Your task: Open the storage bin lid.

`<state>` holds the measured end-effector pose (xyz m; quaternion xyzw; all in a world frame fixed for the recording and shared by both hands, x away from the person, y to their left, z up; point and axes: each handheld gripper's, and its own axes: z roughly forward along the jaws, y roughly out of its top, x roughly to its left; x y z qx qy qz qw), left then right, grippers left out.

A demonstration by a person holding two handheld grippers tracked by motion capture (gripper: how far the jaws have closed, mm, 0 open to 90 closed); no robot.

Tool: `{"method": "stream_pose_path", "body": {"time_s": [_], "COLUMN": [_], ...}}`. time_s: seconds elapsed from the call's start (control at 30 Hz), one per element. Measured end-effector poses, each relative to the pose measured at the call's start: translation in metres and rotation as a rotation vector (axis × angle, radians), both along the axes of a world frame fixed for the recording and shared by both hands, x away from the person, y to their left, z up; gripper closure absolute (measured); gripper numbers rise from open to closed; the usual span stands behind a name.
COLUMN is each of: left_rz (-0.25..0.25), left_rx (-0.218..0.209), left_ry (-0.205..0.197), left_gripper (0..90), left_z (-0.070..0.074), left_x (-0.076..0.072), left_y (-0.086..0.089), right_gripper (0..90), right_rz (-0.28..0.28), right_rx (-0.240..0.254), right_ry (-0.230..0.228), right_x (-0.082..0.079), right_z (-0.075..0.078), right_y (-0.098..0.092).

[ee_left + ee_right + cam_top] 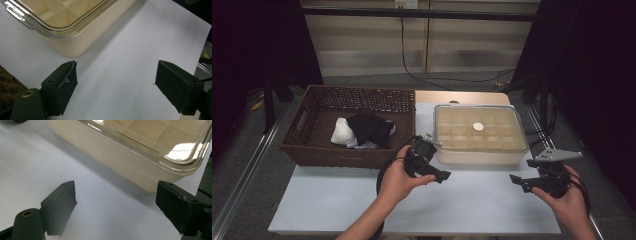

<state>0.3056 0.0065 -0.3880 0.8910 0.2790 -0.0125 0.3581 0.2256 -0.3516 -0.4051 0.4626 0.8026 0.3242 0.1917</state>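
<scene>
A cream compartment box (pixel 480 135) with a clear lid stands on the white table (pixel 362 200), right of centre. A brown wicker basket (pixel 307 150) to its left holds black and white socks (pixel 362 131). My left gripper (pixel 439 175) hovers just in front of the box's near left corner, jaws wide apart with nothing between them. In the left gripper view the box corner (pixel 72 37) lies ahead of the open gripper (pixel 116 85). My right gripper (pixel 518 181) is open near the box's front right corner (pixel 150 180), also holding nothing (pixel 116 205).
A small white disc (pixel 478 127) rests on the box lid. Bare white table stretches in front of the basket and box. Black cables (pixel 437 79) run across the floor behind the table. Dark stands flank both sides.
</scene>
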Motion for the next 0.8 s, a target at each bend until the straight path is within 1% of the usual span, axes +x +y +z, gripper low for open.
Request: {"method": "stream_pose_path", "body": {"time_s": [0.07,0.1,0.17,0.2,0.3,0.37,0.4,0.43,0.5,0.53,0.57,0.6,0.63,0.7,0.73,0.77,0.8], "left_rz": [0.008,0.006,0.012,0.019,0.033,0.032,0.044,0.050,0.060,0.076,0.076,0.073,0.084,0.092,0.109,0.124,0.122], "left_rx": [0.002,0.010,0.012,0.026,0.032,0.035,0.033,0.031,0.040,0.036,0.036,0.033,0.031,0.035,0.033,0.030,0.031], "left_ry": [-0.002,-0.005,0.002,-0.008,-0.008,0.001,0.000,0.000,-0.002,0.000,0.000,0.000,0.003,0.004,0.008,0.000,-0.002], "left_gripper": [17.5,18.1,18.6,18.6,18.7,18.7,18.7,18.7,18.7,18.7,18.7,18.7,18.7,18.7,19.3,19.8,19.9], "left_z": [0.001,0.002,0.004,0.006,0.007,0.009,0.009,0.010,0.012,0.013,0.013,0.014,0.015,0.017,0.018,0.019,0.020], "left_x": [0.002,0.004,0.007,0.011,0.014,0.018,0.020,0.022,0.027,0.031,0.031,0.033,0.036,0.041,0.044,0.047,0.051], "left_y": [-0.001,-0.001,-0.003,-0.003,-0.004,-0.004,-0.004,-0.004,-0.005,-0.005,-0.005,-0.006,-0.006,-0.007,-0.007,-0.007,-0.007], "right_gripper": [16.4,16.4,16.4,16.4,16.4,16.4,16.4,16.4,16.4,16.4,16.4,16.5,16.5,18.9,19.1,19.1,19.1], "right_rz": [-0.002,0.000,-0.005,-0.005,-0.010,-0.014,-0.016,-0.029,-0.032,-0.040,-0.040,-0.056,-0.056,-0.069,-0.082,-0.087,-0.093], "right_rx": [0.000,0.003,0.001,-0.004,-0.014,-0.003,-0.005,-0.004,-0.005,-0.014,-0.014,-0.017,-0.017,-0.022,-0.024,-0.025,-0.026], "right_ry": [-0.002,-0.009,-0.005,-0.008,-0.010,-0.012,-0.017,-0.015,-0.017,-0.019,-0.019,-0.015,-0.015,-0.019,-0.020,-0.023,-0.026], "right_x": [0.001,0.004,0.006,0.007,0.010,0.014,0.016,0.017,0.021,0.025,0.025,0.029,0.029,0.034,0.036,0.038,0.040], "right_z": [0.002,0.005,0.009,0.010,0.014,0.017,0.019,0.020,0.021,0.022,0.022,0.023,0.023,0.023,0.023,0.023,0.023], "right_y": [0.000,0.001,0.001,0.001,0.001,0.000,0.000,-0.001,-0.002,-0.002,-0.002,-0.003,-0.003,-0.005,-0.006,-0.006,-0.005]}}
